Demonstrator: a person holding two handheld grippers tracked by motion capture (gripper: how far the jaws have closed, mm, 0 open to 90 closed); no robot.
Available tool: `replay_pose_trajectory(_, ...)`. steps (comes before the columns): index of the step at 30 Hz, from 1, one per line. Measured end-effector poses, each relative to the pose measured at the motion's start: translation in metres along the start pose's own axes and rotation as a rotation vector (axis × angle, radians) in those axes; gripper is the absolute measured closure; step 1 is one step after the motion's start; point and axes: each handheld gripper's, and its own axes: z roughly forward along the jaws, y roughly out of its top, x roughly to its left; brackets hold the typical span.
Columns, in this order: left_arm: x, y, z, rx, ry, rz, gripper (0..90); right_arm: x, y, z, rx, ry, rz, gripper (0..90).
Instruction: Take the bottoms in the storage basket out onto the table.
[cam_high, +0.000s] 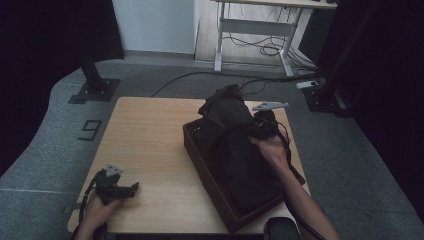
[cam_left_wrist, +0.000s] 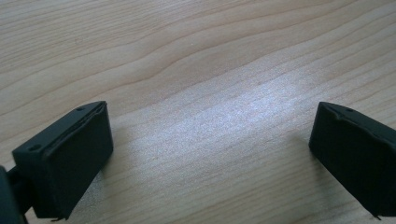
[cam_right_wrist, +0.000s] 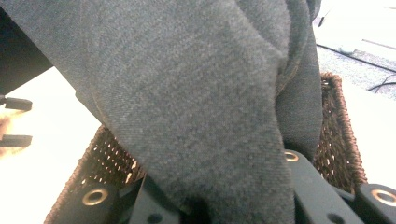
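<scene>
One dark garment (cam_high: 235, 145) in right gripper's (cam_high: 261, 126) closed fingers over one basket (cam_high: 210, 175); left gripper (cam_high: 131, 188) open.

We count one dark grey garment (cam_high: 230, 135), one brown wicker basket (cam_high: 200, 155) and one wooden table (cam_high: 150, 145). Two grippers: the left gripper (cam_high: 131, 188) and the right gripper (cam_high: 250, 131). Beyond the table, one white desk frame (cam_high: 255, 27).

Black hand-held gripper (cam_high: 131, 188), grey plate (cam_high: 114, 170)

Dim, murky high view with black corners; both gripper views brighter, the close cloth (cam_right_wrist: 196, 93) soft
</scene>
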Motion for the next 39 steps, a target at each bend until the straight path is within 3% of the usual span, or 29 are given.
replay_pose_trajectory(15, 0.0, 0.0, 0.0, 0.0, 0.0, 0.0, 0.0, 0.001, 0.016, -0.011, 0.018, 0.001, -0.008, 73.9)
replay_pose_trajectory(39, 0.0, 0.0, 0.0, 0.001, 0.0, 0.0, 0.0, 0.007, 0.048, -0.039, -0.023, 0.012, -0.01, 73.9)
